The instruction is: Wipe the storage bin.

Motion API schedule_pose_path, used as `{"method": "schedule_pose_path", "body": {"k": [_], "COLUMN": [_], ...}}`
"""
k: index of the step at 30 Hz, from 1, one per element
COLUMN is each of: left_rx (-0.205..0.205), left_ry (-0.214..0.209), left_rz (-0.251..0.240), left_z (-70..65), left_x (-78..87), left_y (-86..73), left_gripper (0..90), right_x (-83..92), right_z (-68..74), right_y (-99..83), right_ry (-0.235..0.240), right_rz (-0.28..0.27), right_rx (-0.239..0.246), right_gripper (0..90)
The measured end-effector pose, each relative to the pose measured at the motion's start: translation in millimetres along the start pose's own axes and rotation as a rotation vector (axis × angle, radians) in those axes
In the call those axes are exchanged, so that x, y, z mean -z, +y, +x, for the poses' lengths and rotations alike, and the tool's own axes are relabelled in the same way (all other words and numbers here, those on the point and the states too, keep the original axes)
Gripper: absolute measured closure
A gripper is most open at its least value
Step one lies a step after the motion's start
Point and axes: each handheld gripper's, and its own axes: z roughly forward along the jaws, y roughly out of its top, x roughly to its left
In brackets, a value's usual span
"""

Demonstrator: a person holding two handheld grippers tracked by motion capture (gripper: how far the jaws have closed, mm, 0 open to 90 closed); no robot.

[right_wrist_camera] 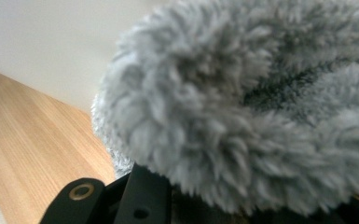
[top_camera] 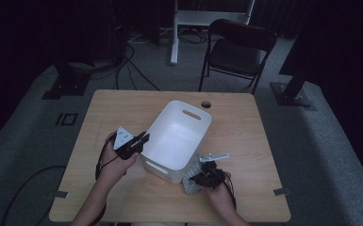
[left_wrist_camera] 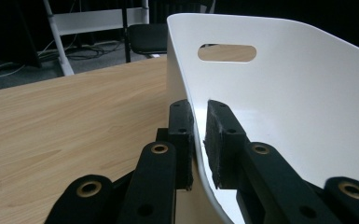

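A white plastic bin [top_camera: 179, 136] with slot handles stands in the middle of the wooden table [top_camera: 118, 108]. My left gripper [top_camera: 141, 140] is at the bin's left rim. In the left gripper view my left gripper [left_wrist_camera: 198, 109] has one pad on each side of the thin wall of the bin [left_wrist_camera: 298, 102], clamping it. My right gripper [top_camera: 200, 179] is low over the table by the bin's near right corner, shut on a grey fluffy cloth [top_camera: 190, 184]. Up close, the fluffy cloth [right_wrist_camera: 242, 107] covers the right jaws.
A black folding chair [top_camera: 238, 47] and a white stand [top_camera: 174, 33] are on the floor beyond the table. A round cable hole [top_camera: 206, 104] sits near the table's far edge. Bare wood lies to the left and right of the bin.
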Motion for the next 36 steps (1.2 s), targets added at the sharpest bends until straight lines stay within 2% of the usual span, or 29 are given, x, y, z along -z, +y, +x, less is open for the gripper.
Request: {"method": "schedule_pose_path", "body": {"k": [2,5,9,10,11,12,13,14,18,19,36], "left_rx": [0.001,-0.012,-0.03,-0.03,-0.039,-0.039,-0.034,-0.028,-0.021,-0.025,-0.032], "left_ry": [0.002,0.011,0.022,0.022,0.025,0.025,0.021,0.016,0.005,0.002,0.002], "left_rz": [0.004,0.007,0.009,0.009,0.011,0.011,0.013,0.011,0.006,0.006,0.008], "left_z": [0.3,0.1,-0.6,-0.6,-1.5,-1.5,-1.7,-1.8,-1.7,-1.6,-2.3], "left_x": [0.2,0.2,-0.1,-0.1,-0.6,-0.6,-0.7,-0.8,-0.6,-0.5,-0.4], "left_y": [0.3,0.7,1.3,1.3,1.6,1.6,1.8,1.8,1.2,1.1,1.2], "left_gripper": [79.8,79.8,80.1,80.6,80.9,81.2,81.4,81.9,83.3,83.4,83.3], "right_x": [2.6,17.8,49.6,49.6,64.7,64.7,72.8,73.6,63.2,56.3,16.8], "right_z": [-0.4,0.4,2.7,2.7,5.3,5.3,7.6,8.9,11.4,11.9,-15.2], "right_y": [1.0,8.0,19.9,19.9,26.5,26.5,31.8,34.5,34.4,32.2,19.2], "right_ry": [0.008,0.024,0.032,0.032,0.031,0.031,0.028,0.019,0.007,-0.015,-0.049], "right_rz": [-0.003,-0.052,-0.177,-0.177,-0.235,-0.235,-0.267,-0.273,-0.257,-0.236,-0.093], "right_rx": [0.0,-0.003,-0.007,-0.007,0.004,0.004,0.011,0.025,0.027,0.043,-0.03], "right_gripper": [76.8,76.9,76.8,76.8,76.8,76.8,76.8,76.8,76.9,76.9,76.8]}}
